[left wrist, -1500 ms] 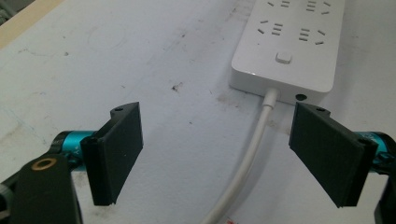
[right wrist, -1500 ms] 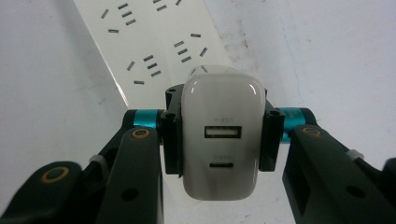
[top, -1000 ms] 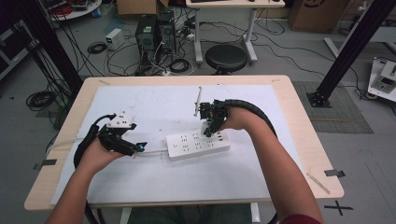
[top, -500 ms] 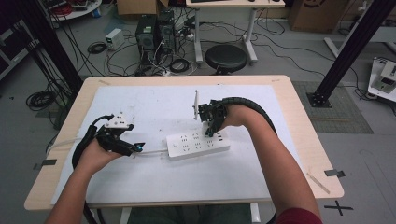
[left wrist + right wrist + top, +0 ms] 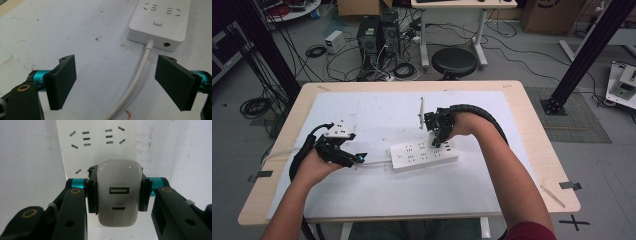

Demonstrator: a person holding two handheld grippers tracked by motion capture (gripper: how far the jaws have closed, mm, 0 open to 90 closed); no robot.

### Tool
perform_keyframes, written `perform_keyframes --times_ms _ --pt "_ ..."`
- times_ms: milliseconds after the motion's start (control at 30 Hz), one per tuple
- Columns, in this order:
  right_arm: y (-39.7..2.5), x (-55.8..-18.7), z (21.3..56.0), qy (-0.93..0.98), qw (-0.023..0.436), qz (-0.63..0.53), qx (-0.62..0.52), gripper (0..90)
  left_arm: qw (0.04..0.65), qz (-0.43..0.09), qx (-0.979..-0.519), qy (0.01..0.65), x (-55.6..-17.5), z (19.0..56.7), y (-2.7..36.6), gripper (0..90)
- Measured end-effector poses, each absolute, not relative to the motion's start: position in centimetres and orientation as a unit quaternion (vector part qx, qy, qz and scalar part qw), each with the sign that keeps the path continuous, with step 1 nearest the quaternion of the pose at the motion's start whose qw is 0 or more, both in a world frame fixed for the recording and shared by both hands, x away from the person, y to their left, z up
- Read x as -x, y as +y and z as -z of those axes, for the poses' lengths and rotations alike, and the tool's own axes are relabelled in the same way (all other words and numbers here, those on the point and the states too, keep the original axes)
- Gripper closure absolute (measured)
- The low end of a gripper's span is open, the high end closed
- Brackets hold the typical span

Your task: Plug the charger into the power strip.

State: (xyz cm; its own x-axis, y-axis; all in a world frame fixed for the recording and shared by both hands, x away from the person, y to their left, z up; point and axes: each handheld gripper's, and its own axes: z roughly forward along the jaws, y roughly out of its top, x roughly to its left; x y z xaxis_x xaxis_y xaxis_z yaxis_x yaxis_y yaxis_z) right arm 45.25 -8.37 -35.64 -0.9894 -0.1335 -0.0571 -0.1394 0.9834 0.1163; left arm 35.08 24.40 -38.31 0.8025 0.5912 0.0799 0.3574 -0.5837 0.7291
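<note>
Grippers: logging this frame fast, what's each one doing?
Left gripper: open, straddling the cord.
Right gripper: shut on the charger over the power strip.

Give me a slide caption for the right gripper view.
Right gripper clamps a white USB charger above a white power strip.

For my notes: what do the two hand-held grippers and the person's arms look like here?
Both are black. The left hand-held gripper has flat rectangular jaw pads on teal rods, brass-coloured rivets, and a grey plate on top. The right hand-held gripper has the same teal rods and rivets. A black ribbed cable loops from it. Forearms are bare; a red sleeve shows.
</note>
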Motion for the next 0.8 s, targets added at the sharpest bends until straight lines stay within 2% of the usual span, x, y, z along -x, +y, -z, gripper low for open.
perform_keyframes --times_ms 333,800 --pt "-7.6 -44.8 36.7 0.995 0.040 -0.042 0.082 63.5 0.370 -0.160 -0.875 0.270 -35.1 38.4 24.1 17.6" --pt "-8.1 -45.5 37.1 0.995 0.017 -0.065 0.077 63.7 0.362 -0.155 -0.881 0.264 -35.5 38.7 23.3 17.6"
